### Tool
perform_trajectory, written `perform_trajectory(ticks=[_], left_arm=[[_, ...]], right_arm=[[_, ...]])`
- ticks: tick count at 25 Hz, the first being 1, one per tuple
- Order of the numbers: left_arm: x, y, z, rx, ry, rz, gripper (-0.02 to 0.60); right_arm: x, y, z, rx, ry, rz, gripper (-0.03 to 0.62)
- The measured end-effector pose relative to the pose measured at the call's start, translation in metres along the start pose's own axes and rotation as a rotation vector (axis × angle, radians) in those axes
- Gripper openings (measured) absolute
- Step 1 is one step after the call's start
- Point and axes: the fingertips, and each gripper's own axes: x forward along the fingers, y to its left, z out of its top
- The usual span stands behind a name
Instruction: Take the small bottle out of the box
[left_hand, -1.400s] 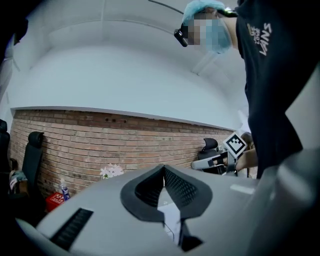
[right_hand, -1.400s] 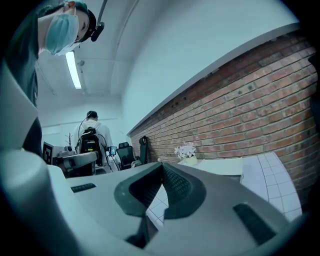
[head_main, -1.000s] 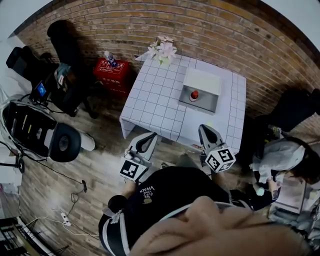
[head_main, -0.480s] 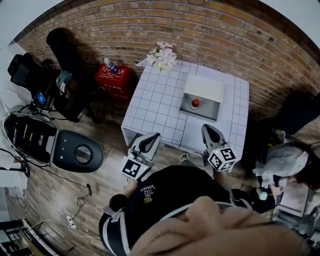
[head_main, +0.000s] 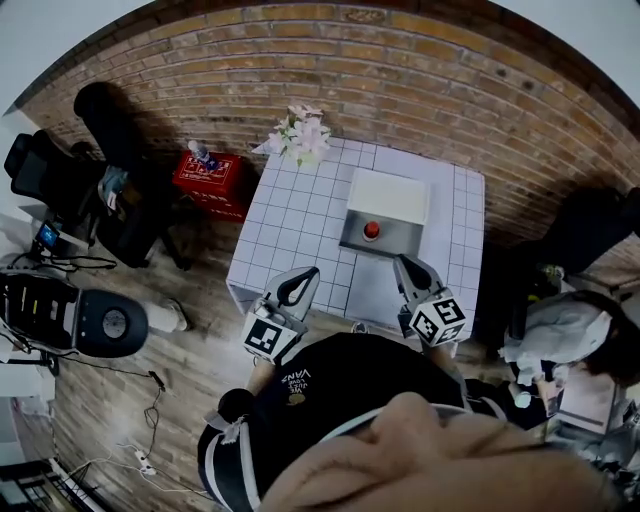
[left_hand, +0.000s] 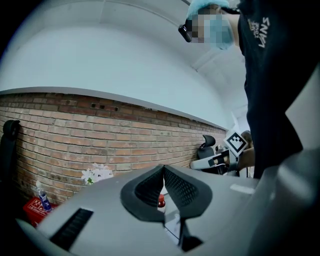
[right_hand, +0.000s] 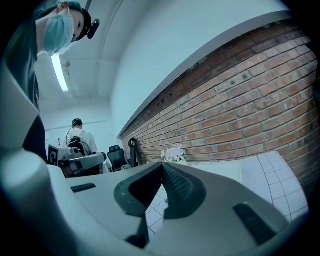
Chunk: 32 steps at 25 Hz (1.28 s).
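We make out the small bottle (head_main: 371, 230) only as a small round red top, sitting in the grey tray of the open box (head_main: 400, 243), whose white lid lies back on the far side. It lies ahead of both pairs of jaws and well apart from them, between the two lines they point along and nearer the right one. The left gripper (head_main: 305, 273) has its jaws pressed together on nothing, and so has the right gripper (head_main: 400, 263); both hang at the near edge of the table (head_main: 300, 215). The table wears a white cloth ruled in dark squares, with pale flowers (head_main: 300, 133) at its far left corner, beyond the left jaws. A brick wall (head_main: 400, 80) curves behind, a red crate (head_main: 210, 172) stands on the wooden floor (head_main: 190, 350) to the left. The bottle's body is hidden by the box wall; in the left gripper view only a red sliver (left_hand: 161, 202) shows past the closed jaws, and the right gripper view does not show it.
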Motion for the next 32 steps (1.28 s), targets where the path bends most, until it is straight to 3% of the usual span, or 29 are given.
perform_trajectory(ticks=[13,32], left_arm=[[0.073,0.017,-0.021,0.001,0.018,-0.008,0.011],[0.131,0.047,-0.06,0.041,0.145,-0.355,0.012]], right_arm=[[0.004,-0.048,0.004,0.01,-0.001,-0.013,-0.002],[0.017,-0.042,-0.001,0.083,-0.072,-0.27,-0.002]])
